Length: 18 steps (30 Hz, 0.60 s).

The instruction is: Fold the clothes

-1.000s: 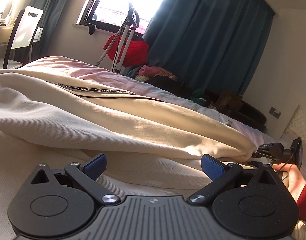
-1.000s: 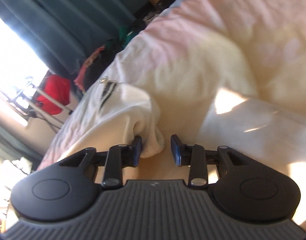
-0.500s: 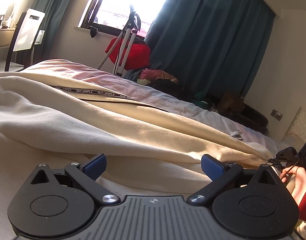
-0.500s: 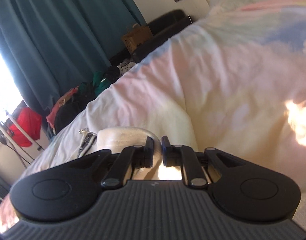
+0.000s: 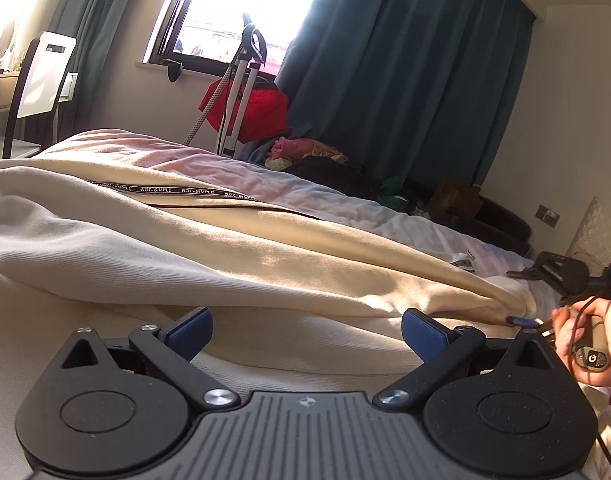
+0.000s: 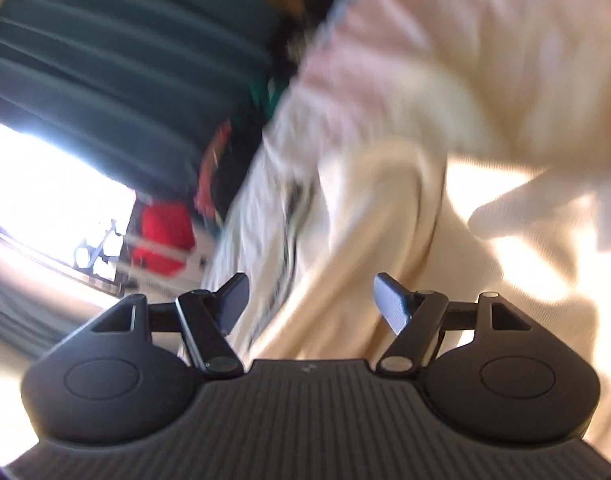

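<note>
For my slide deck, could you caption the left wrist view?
Open left gripper low over a cream garment spread on the bed, window and dark curtain behind.

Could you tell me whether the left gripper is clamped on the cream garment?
No, the left gripper is wide open, its blue pads apart above the cream garment.

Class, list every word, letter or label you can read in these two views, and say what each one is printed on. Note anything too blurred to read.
"NOT-SIMPLE", repeated along the black drawstring tape on the cream garment.
"G" in a ring, on the end of the handle held in the right hand.
White tag with dark print lying on the bed: too small to read.
Right wrist view: motion-blurred, nothing readable.
</note>
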Available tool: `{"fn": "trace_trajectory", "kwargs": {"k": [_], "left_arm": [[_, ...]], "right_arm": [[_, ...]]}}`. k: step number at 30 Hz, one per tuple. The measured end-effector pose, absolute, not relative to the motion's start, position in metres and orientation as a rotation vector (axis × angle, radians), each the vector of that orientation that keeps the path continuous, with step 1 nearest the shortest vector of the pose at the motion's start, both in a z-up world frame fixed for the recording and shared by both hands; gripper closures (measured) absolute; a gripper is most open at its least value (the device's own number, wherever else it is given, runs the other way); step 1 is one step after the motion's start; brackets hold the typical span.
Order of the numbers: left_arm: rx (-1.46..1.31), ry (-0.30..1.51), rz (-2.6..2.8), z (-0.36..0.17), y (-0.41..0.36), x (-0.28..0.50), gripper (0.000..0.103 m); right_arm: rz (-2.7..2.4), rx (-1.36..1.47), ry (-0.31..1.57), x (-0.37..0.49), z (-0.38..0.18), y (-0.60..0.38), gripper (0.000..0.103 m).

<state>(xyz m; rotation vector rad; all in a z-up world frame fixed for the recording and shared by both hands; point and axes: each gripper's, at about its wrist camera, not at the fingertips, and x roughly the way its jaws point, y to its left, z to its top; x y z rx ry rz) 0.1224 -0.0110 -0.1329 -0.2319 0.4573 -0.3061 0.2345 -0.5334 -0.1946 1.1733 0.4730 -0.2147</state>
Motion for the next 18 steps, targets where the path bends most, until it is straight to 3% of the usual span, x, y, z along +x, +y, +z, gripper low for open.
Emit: {"fn": "trace_trajectory", "kwargs": {"k": [2,10,14,17,18], "left_arm": [[-0.218,0.451,-0.304,-0.133,-0.011,0.122,0.001],[-0.238,0.424,-0.273,-0.132,-0.002,0.126,0.001],[-0.257,0.420,-0.260,-0.132,0.002,0.130,0.001],[-0.251,0.424,-0.253,-0.134,0.002,0.133,0.001],[-0.248,0.426,-0.252,-0.134,0.001,0.134,0.001]], "right_arm": [[-0.273,1.047,0.604,0.256,-0.205,-0.520,0.035],[-0.282,1.032,0.375,0.292,-0.212,-0.526,0.031],[-0.301,1.273,0.220,0.286,-0.227,-0.557,0.032],[-0.272,1.289,0.247,0.296,-0.231,-0.564,0.036],[-0.275,1.258,0.274,0.301,-0.229,-0.565,0.044]]}}
